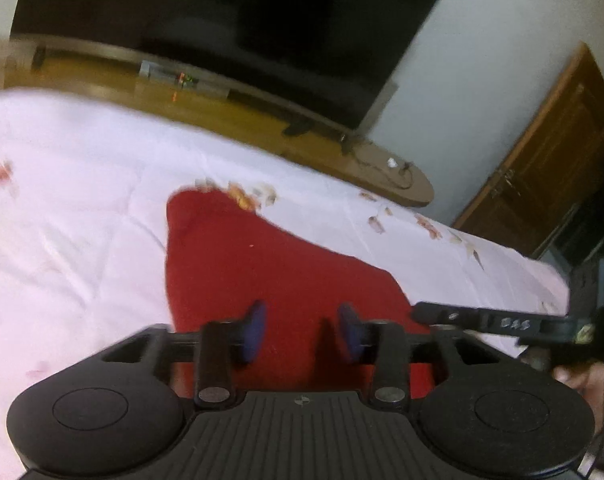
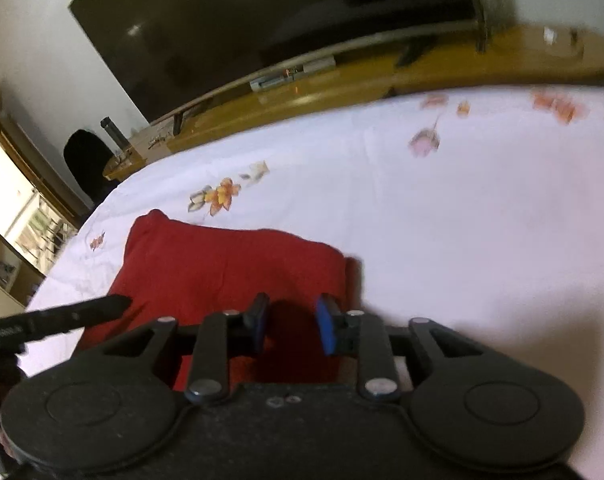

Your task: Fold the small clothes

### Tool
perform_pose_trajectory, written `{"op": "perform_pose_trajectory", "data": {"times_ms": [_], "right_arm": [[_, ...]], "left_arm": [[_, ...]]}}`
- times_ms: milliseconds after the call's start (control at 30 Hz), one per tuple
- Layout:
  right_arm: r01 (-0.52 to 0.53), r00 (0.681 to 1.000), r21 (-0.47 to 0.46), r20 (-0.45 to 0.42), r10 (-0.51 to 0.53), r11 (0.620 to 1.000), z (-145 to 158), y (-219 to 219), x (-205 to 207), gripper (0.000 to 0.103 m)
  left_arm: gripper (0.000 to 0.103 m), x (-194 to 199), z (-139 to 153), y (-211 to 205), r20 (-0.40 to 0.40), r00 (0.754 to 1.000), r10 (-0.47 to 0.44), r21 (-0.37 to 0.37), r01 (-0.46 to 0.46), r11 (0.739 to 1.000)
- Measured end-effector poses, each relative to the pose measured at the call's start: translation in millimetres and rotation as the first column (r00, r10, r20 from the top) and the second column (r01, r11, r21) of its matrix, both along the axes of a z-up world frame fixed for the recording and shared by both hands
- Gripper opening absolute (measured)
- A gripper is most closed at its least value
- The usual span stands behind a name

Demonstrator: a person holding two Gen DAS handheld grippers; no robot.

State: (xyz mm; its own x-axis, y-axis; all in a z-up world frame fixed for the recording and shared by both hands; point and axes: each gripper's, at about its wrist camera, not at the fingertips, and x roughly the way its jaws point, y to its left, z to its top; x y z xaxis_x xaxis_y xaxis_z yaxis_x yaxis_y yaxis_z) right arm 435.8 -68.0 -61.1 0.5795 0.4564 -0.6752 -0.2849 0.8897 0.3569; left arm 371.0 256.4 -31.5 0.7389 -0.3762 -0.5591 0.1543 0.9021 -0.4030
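Two hand-held grippers hung low over the near edge of a red garment [image 1: 270, 272], side by side, and I judged they were placed so because each was meant to take one near corner for a fold. The left gripper [image 1: 302, 330] had its blue pads [image 1: 256, 326] apart, with only red cloth visible in the gap and nothing pinched between them. The right gripper [image 2: 290, 326] stood the same way, its pads [image 2: 327, 330] separated above the right near part of the cloth; whether the tips touched the fabric I could not tell. Each camera also caught the other tool's finger coming in from the side, just beside the cloth edge. The finger of the right tool carried some pale letters in the left view, and the left tool's finger also showed lettering in the right view, but both were too blurred for me to read. The garment lay quite flat and already compact on a white bedsheet [image 2: 442, 220] printed with orange flowers [image 2: 222, 196], so in my judgement one fold was perhaps made and another remained. Behind the bed ran a long wooden bench [image 2: 382, 76] with a small box showing red lights, and above it a big dark television [image 1: 262, 24]. A wooden door [image 1: 550, 160] stood far at the right.
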Motion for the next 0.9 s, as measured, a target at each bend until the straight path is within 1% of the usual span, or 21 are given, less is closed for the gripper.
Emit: {"op": "perform_pose_trajectory", "data": {"times_ms": [33,67,100,167,200,233,267,300,333,367,400,433,533,600,633,700,733,767,800,833,900], "right_arm": [[-0.005,0.999,-0.02,0.031,0.005,1.0,7,0,-10,0.037],[-0.02,0.998,-0.022,0.056,0.021,1.0,14,-2,-23,0.037],[-0.034,0.997,-0.016,0.064,0.035,0.999,17,-1,-30,0.037],[-0.072,0.993,-0.03,0.093,0.074,0.997,18,5,-46,0.036],[-0.094,0.99,-0.062,0.102,0.1,0.994,14,11,-50,0.033],[-0.104,0.989,-0.121,0.093,0.115,0.987,7,16,-52,0.032],[-0.095,0.992,-0.174,0.061,0.108,0.98,-5,19,-49,0.036],[-0.079,0.996,-0.166,0.038,0.087,0.983,-13,17,-45,0.04],[-0.058,0.998,-0.128,0.021,0.062,0.99,-15,12,-42,0.04],[-0.044,0.999,-0.108,0.009,0.046,0.993,-12,8,-42,0.04],[-0.034,0.999,-0.107,0.017,0.036,0.994,-7,7,-45,0.037],[-0.031,0.999,-0.111,0.033,0.034,0.993,0,7,-50,0.035],[-0.045,0.992,-0.12,0.115,0.059,0.992,28,3,-80,0.036],[-0.093,0.989,-0.1,0.103,0.103,0.991,31,2,-95,0.036],[-0.118,0.987,-0.115,0.095,0.129,0.986,29,3,-101,0.037],[-0.182,0.979,-0.153,0.062,0.194,0.971,18,9,-111,0.036],[-0.21,0.975,-0.183,0.04,0.22,0.96,9,12,-113,0.033],[-0.211,0.975,-0.231,0.022,0.222,0.95,-1,12,-113,0.033],[-0.19,0.98,-0.257,0.009,0.198,0.948,-9,9,-110,0.037],[-0.162,0.986,-0.215,-0.009,0.164,0.963,-16,-1,-105,0.04],[-0.121,0.993,-0.146,-0.036,0.117,0.982,-20,-11,-97,0.04]], "left_arm": [[0.064,-11,6,-1,0.027,1.0,0.003,0.036,-0.004,0.999],[0.066,-22,11,-3,0.042,0.999,-0.006,0.073,0.002,0.997],[0.066,-29,11,-6,0.038,0.999,-0.021,0.103,0.017,0.995],[0.066,-31,1,-11,0.015,1.0,-0.011,0.186,0.008,0.982],[0.066,-30,-5,-14,0.003,1.0,-0.001,0.227,0.0,0.974],[0.068,-29,-11,-11,0.003,1.0,0.011,0.206,-0.011,0.979],[0.071,-28,-13,-7,-0.011,1.0,0.028,0.17,-0.026,0.985],[0.071,-27,-15,-2,-0.027,0.999,0.038,0.136,-0.034,0.99],[0.071,-28,-14,1,-0.038,0.998,0.044,0.115,-0.039,0.993],[0.071,-31,-11,2,-0.041,0.998,0.052,0.107,-0.047,0.993],[0.071,-38,-5,2,-0.032,0.998,0.057,0.111,-0.053,0.992],[0.071,-47,0,3,-0.021,0.998,0.055,0.11,-0.053,0.993],[0.071,-78,1,7,-0.015,0.999,0.051,0.07,-0.05,0.996],[0.071,-90,-9,4,-0.036,0.998,0.045,0.07,-0.042,0.997],[0.071,-94,-14,4,-0.051,0.998,0.044,0.066,-0.041,0.997],[0.071,-104,-24,5,-0.075,0.996,0.052,0.052,-0.048,0.997],[0.071,-109,-28,5,-0.08,0.995,0.059,0.069,-0.053,0.996],[0.071,-112,-32,7,-0.078,0.995,0.061,0.082,-0.054,0.995],[0.071,-116,-34,8,-0.067,0.996,0.061,0.096,-0.054,0.994],[0.071,-118,-35,8,-0.059,0.996,0.064,0.11,-0.057,0.992],[0.071,-122,-35,7,-0.053,0.996,0.074,0.123,-0.067,0.99]]}}
